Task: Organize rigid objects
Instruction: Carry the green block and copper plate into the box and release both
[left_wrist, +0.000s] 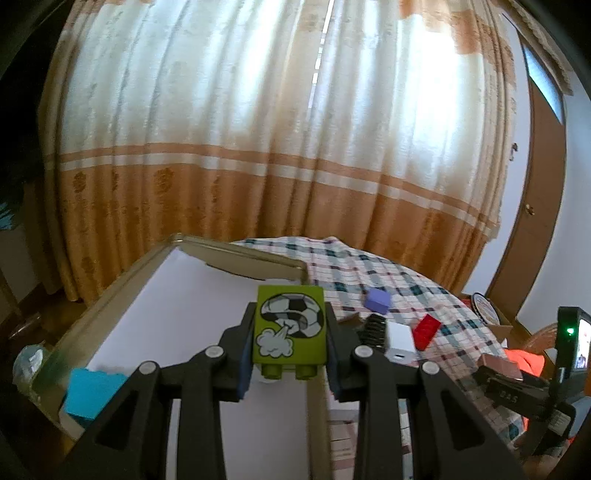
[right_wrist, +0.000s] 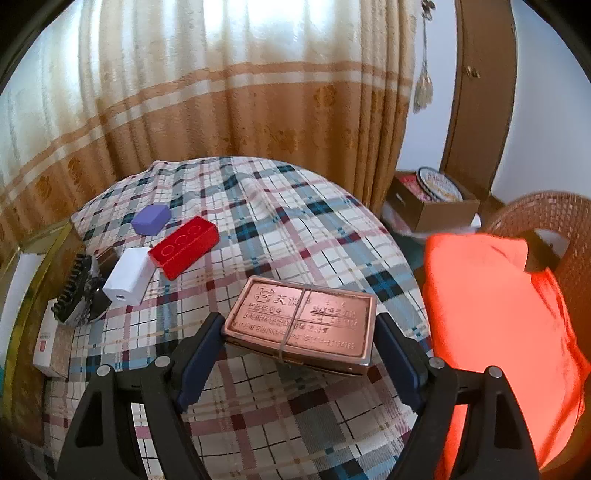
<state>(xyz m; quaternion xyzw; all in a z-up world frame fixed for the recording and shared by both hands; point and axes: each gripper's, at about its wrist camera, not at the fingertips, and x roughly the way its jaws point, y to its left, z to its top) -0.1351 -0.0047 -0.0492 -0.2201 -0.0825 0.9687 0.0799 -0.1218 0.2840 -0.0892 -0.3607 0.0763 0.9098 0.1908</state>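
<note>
1. While clamped by the left gripper (left_wrist: 290, 345), green toy brick (left_wrist: 289, 328): lime-coloured, printed with a black-and-white football and a puff of smoke, studs towards the camera, raised above the white-lined tray (left_wrist: 122, 284).
2. Gripped across its width by the right gripper (right_wrist: 299, 328), copper-coloured plate stack (right_wrist: 301, 325): embossed lettering, bound with a thin band, above the plaid cloth (right_wrist: 295, 229).
3. Farther along the cloth: white block (right_wrist: 127, 277) touching red brick (right_wrist: 184, 245); purple cube (right_wrist: 150, 218) just behind.
4. Beyond, orange-banded curtain (right_wrist: 221, 110).
</note>
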